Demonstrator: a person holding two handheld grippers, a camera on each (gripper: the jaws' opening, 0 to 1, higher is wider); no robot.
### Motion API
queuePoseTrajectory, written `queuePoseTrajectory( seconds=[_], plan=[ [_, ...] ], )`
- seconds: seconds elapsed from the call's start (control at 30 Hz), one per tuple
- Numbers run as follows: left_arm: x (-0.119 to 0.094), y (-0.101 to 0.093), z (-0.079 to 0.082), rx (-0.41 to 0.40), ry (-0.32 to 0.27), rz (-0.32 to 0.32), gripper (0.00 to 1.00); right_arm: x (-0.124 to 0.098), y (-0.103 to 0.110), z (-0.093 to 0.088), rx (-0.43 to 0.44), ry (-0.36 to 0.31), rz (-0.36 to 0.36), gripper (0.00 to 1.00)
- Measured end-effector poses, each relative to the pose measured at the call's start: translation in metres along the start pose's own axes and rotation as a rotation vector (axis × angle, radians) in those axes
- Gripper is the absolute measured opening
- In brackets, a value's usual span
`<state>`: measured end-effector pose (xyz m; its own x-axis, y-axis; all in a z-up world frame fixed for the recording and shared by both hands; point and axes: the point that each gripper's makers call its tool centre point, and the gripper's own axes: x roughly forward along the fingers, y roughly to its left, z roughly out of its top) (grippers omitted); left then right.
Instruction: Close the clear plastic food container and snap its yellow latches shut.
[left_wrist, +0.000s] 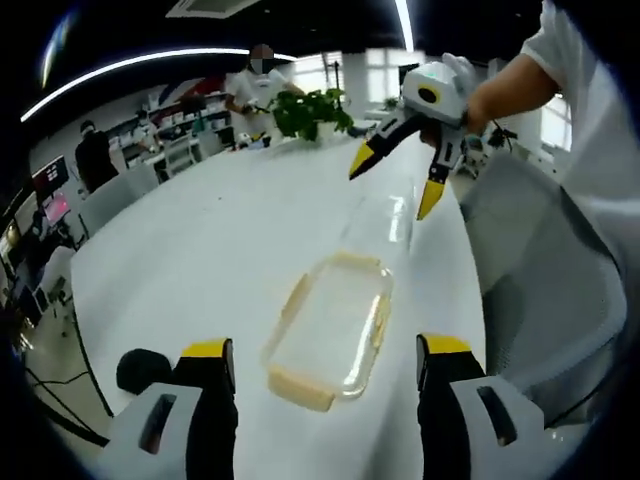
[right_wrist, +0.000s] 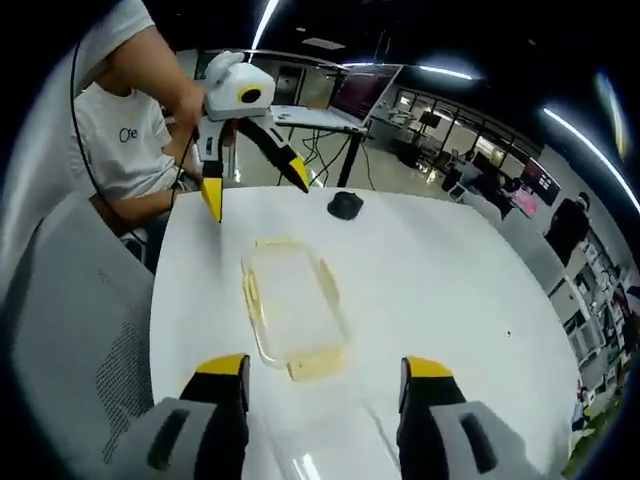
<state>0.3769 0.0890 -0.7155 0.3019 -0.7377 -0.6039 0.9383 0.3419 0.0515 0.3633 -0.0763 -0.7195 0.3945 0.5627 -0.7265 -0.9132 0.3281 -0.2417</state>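
Observation:
The clear plastic container (left_wrist: 335, 325) lies flat on the white table (left_wrist: 200, 250), with pale yellow latches (left_wrist: 298, 388) on its near end and sides. A second clear piece (left_wrist: 380, 220) lies just beyond it; it is too faint to tell whether it is the lid. My left gripper (left_wrist: 325, 348) stands open, its jaws on either side of the container's near end and above it. My right gripper (left_wrist: 393, 188) hovers open over the far end. In the right gripper view the container (right_wrist: 290, 305) lies between my open right gripper (right_wrist: 325, 367) and the open left gripper (right_wrist: 256, 197).
A black mouse-like object (right_wrist: 345, 205) sits on the table near the left gripper. A grey mesh chair (left_wrist: 540, 270) stands at the table's edge. A potted plant (left_wrist: 310, 110) is at the table's far end. People and desks fill the background.

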Motion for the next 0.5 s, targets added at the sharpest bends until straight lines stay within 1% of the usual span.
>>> queuePoseTrajectory(
  seconds=[0.1,0.17,0.2,0.23,0.3,0.37,0.43,0.5],
  plan=[
    [0.003,0.000,-0.004,0.034,0.019,-0.024,0.71,0.005,-0.001,-0.003,-0.002,0.011,0.005,0.55],
    [0.004,0.002,-0.009,0.062,0.034,-0.035,0.71,0.008,-0.001,-0.003,-0.020,0.014,0.014,0.55],
    [0.005,0.003,-0.010,0.065,0.040,-0.041,0.70,0.011,-0.002,-0.004,-0.054,0.031,0.019,0.55],
    [0.006,0.004,-0.012,0.073,0.044,-0.045,0.70,0.011,-0.002,-0.004,-0.058,0.033,0.022,0.54],
    [0.008,0.007,-0.018,0.118,0.084,-0.055,0.68,0.015,-0.003,-0.003,-0.059,0.036,0.026,0.55],
    [0.010,0.010,-0.019,0.112,0.084,-0.059,0.67,0.018,-0.005,-0.005,-0.058,0.054,0.030,0.57],
    [0.012,0.012,-0.023,0.117,0.091,-0.070,0.67,0.020,-0.004,-0.009,-0.095,0.075,0.051,0.53],
    [0.013,0.012,-0.026,0.140,0.101,-0.085,0.65,0.022,-0.002,-0.010,-0.094,0.089,0.072,0.50]
  ],
)
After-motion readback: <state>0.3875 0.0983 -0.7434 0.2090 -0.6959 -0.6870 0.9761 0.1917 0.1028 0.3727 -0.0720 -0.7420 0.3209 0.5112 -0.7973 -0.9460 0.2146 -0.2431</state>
